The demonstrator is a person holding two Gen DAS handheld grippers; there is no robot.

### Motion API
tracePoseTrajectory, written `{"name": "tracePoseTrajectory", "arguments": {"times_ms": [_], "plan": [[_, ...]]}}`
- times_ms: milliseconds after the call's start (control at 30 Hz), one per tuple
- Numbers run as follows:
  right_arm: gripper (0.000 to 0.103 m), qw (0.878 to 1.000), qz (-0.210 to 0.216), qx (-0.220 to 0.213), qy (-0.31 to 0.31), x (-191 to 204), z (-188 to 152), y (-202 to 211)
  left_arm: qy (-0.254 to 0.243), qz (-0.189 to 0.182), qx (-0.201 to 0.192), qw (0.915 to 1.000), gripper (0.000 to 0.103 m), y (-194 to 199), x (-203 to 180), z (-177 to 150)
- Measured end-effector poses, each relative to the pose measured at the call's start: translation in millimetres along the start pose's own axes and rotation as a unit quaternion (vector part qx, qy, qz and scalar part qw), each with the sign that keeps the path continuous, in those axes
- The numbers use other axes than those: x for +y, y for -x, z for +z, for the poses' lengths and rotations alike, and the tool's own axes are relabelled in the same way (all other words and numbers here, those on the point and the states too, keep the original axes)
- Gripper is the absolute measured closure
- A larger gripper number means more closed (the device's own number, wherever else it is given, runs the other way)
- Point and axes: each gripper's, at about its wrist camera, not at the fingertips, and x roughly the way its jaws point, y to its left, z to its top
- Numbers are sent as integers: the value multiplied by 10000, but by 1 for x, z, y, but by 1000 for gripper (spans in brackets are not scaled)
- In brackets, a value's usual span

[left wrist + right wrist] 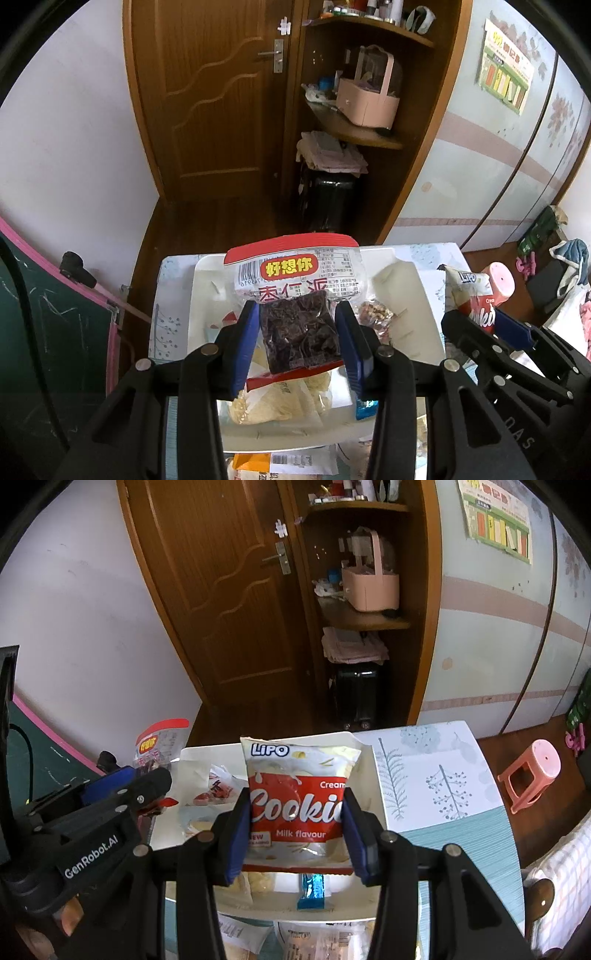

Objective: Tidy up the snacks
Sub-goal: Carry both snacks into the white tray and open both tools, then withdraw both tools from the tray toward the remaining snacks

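My left gripper is shut on a clear red-topped packet of dark dried fruit and holds it up above the white divided tray. My right gripper is shut on a red and white Lipo cookie packet, held above the same tray. In the tray lie a pale snack bag, a nut packet and a small blue packet. The right gripper shows in the left wrist view; the left gripper shows in the right wrist view.
The tray sits on a small table with a leaf-print cloth. More packets lie at the table's near edge. A pink stool stands to the right. A chalkboard is at the left. A wooden door and shelves are behind.
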Motion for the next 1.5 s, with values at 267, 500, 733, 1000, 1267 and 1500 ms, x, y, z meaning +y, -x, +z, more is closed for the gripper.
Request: {"name": "tracePoseTrajectory", "arguments": {"times_ms": [267,500,733,1000,1267,1500], "plan": [[54,9990,71,389,-206,-5,-5,-23,240,148,53,9996,12,-12,9,-4],[45,9989,15,414,-226,-8,-12,-30,400,77,351,9986,11,-27,18,-11],[43,9988,7,428,-248,-11,-15,-28,362,104,391,9985,11,-25,16,-16],[43,9988,0,433,-217,-15,-19,-24,372,123,376,9985,11,-19,12,-21],[43,9991,37,396,-178,-18,-27,-5,329,175,267,9990,11,1,3,-29],[43,9994,62,300,-140,-22,-33,20,326,162,123,9993,11,31,-6,-39]]}}
